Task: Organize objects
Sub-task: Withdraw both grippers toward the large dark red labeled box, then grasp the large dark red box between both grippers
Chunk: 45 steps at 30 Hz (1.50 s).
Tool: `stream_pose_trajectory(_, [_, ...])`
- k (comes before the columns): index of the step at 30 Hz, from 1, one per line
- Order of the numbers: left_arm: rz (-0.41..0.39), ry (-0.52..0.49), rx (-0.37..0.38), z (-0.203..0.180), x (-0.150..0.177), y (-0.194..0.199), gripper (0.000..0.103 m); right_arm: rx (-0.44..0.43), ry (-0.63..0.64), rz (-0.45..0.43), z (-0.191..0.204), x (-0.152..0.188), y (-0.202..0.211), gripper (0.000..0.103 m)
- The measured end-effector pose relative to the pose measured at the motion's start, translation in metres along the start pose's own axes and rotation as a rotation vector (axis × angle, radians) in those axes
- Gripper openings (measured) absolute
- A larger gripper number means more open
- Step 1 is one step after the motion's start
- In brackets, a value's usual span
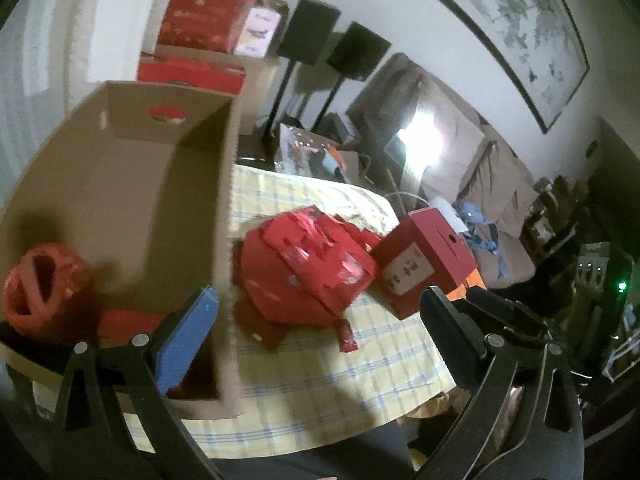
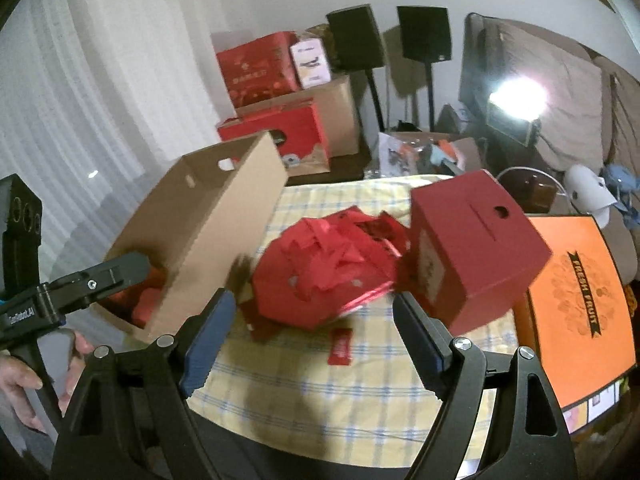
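Observation:
An open cardboard box (image 1: 132, 184) (image 2: 208, 236) stands on the left of the checked tablecloth (image 1: 320, 384) (image 2: 320, 392). Inside it lie a red bag (image 1: 44, 288) and other red items. Beside it sits a crumpled red box with torn paper (image 1: 308, 268) (image 2: 320, 276), then a red cube box (image 1: 428, 260) (image 2: 476, 248). A small red packet (image 1: 347, 336) (image 2: 340, 346) lies in front. My left gripper (image 1: 316, 336) is open and empty, its left finger over the cardboard box's near corner. My right gripper (image 2: 316, 340) is open and empty above the packet. The left gripper's finger also shows (image 2: 100, 280) at the box.
An orange flat "Fresh Fruit" box (image 2: 576, 308) lies at the table's right. Behind the table stand stacked red and cardboard cartons (image 2: 280, 92), two black speakers on stands (image 2: 400, 36), a sofa (image 1: 472, 152) and a bright lamp (image 2: 516, 100).

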State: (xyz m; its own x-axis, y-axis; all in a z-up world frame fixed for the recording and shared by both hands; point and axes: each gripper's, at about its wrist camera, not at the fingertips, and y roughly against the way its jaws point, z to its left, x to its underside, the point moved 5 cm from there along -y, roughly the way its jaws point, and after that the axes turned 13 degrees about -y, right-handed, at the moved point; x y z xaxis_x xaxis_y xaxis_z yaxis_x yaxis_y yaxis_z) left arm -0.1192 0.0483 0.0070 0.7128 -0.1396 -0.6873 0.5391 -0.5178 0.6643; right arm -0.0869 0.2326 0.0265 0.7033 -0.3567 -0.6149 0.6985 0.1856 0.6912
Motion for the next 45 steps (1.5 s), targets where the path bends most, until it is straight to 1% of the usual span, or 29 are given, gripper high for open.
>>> stream_pose_trajectory(6, [0.019, -0.031, 0.016, -0.019, -0.001, -0.015, 0.101, 0.011, -0.040, 0.003, -0.024, 0.002, 0.002, 0.083])
stream_pose_trajectory(11, [0.035, -0.043, 0.014, -0.029, -0.004, -0.029, 0.101, 0.020, -0.078, 0.021, -0.039, 0.006, -0.008, 0.083])
stream_pose_trajectory(16, [0.051, -0.069, 0.003, -0.039, -0.005, -0.046, 0.101, 0.060, -0.090, 0.021, -0.054, 0.012, -0.015, 0.082])
stream_pose_trajectory(23, [0.087, -0.136, -0.022, -0.057, -0.004, -0.074, 0.101, 0.105, -0.095, -0.007, -0.075, 0.011, -0.007, 0.082])
stream_pose_trajectory(29, [0.116, -0.132, 0.019, -0.067, -0.004, -0.091, 0.101, 0.152, -0.099, -0.049, -0.094, 0.006, 0.004, 0.082])
stream_pose_trajectory(32, [0.132, -0.102, 0.052, -0.069, -0.007, -0.100, 0.101, 0.178, -0.106, -0.063, -0.106, 0.001, 0.006, 0.082])
stream_pose_trajectory(35, [0.142, -0.069, 0.087, -0.072, -0.013, -0.109, 0.101, 0.169, -0.108, -0.073, -0.114, -0.003, 0.006, 0.083])
stream_pose_trajectory(37, [0.151, -0.059, 0.103, -0.075, -0.020, -0.117, 0.101, 0.159, -0.106, -0.081, -0.117, -0.006, 0.005, 0.087])
stream_pose_trajectory(41, [0.159, -0.054, 0.126, -0.084, -0.035, -0.133, 0.101, 0.154, -0.060, -0.111, -0.119, -0.012, 0.002, 0.090])
stream_pose_trajectory(45, [0.154, -0.049, 0.131, -0.090, -0.053, -0.152, 0.101, 0.160, 0.011, -0.136, -0.117, -0.015, -0.004, 0.093])
